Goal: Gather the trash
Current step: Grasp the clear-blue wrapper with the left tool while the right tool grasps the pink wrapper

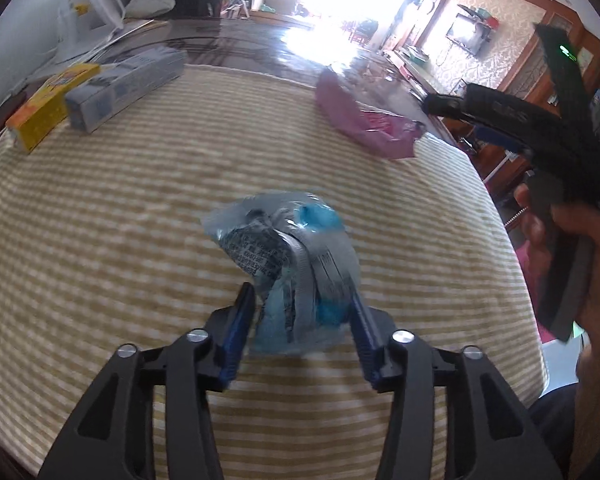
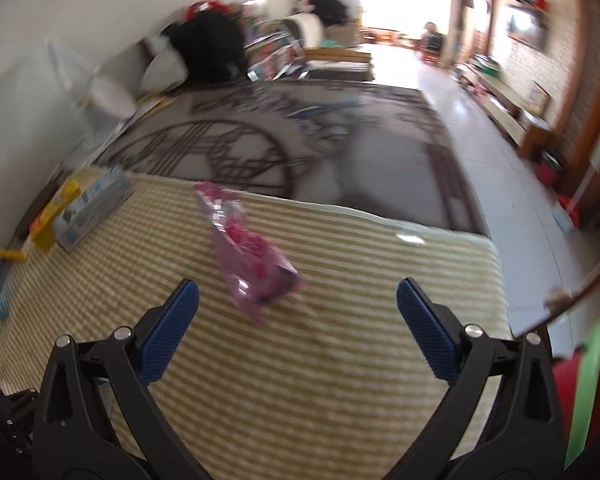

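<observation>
The left tongs [image 1: 302, 320] stood at the lower centre of the left wrist view, their blue pads on either side of a crumpled blue-and-clear plastic wrapper [image 1: 288, 256]. The right pad appeared to touch the wrapper while a narrow gap showed at the left one; through the motion blur it could not be told whether the packet was truly clamped or only loosely bracketed. The wrapper lay at mid-frame on the striped mat [image 1: 140, 220] covering the counter.

The right tongs [image 2: 298, 306], at the bottom of the right wrist view, were spread wide and held nothing. Just beyond them, slightly left of centre, lay a pink plastic wrapper [image 2: 248, 252], flat on the same mat and untouched by either pad. In the left wrist view that pink wrapper sat at upper right, with the right tongs and the hand [image 1: 560, 240] gripping them at the right edge of the frame.

At upper left of both views, a yellow box [image 1: 52, 108] and a grey box [image 1: 120, 84] rested side by side near the mat's far edge, well apart from the wrappers.

Judged from these frames, the collecting was at an early stage: both wrappers remained on the counter, one between the left tongs, the other not yet grasped. No bin or bag could be made out with certainty in either view.
</observation>
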